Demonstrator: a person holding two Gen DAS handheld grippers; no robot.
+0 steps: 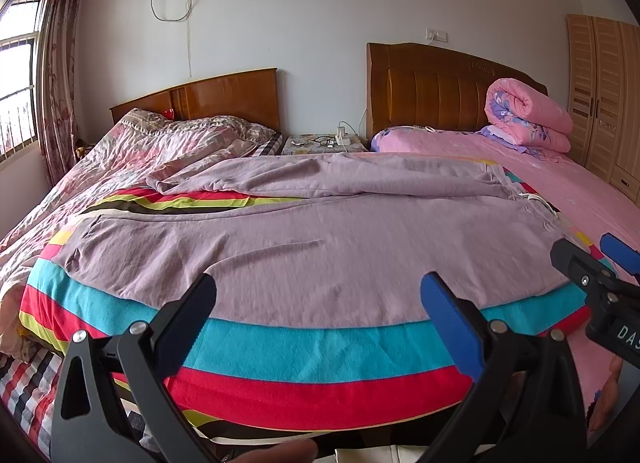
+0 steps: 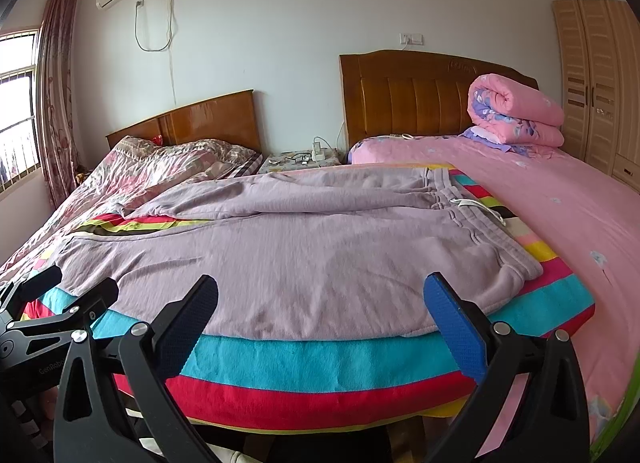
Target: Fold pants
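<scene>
A pair of lilac-grey fleece jogging pants (image 1: 304, 247) lies spread flat across a bright striped fleece blanket (image 1: 320, 347) of turquoise, red, yellow and brown bands, laid over the foot of two beds pushed side by side. The waistband with its white drawstring (image 2: 476, 205) points toward the pink-sheeted bed (image 2: 560, 203) on the right; the two legs run off to the left, the far one lying a little rumpled toward the floral quilt (image 1: 132, 151).

The left gripper (image 1: 320, 315) hovers just above the near edge of the pants, its jaws spread wide apart with nothing between them. The right gripper (image 2: 322, 315) hangs beside it, nearer the waistband, jaws equally wide and empty. Neither touches the cloth.

A rolled pink floral duvet (image 2: 516, 111) rests against the taller wooden headboard (image 2: 404, 99).
</scene>
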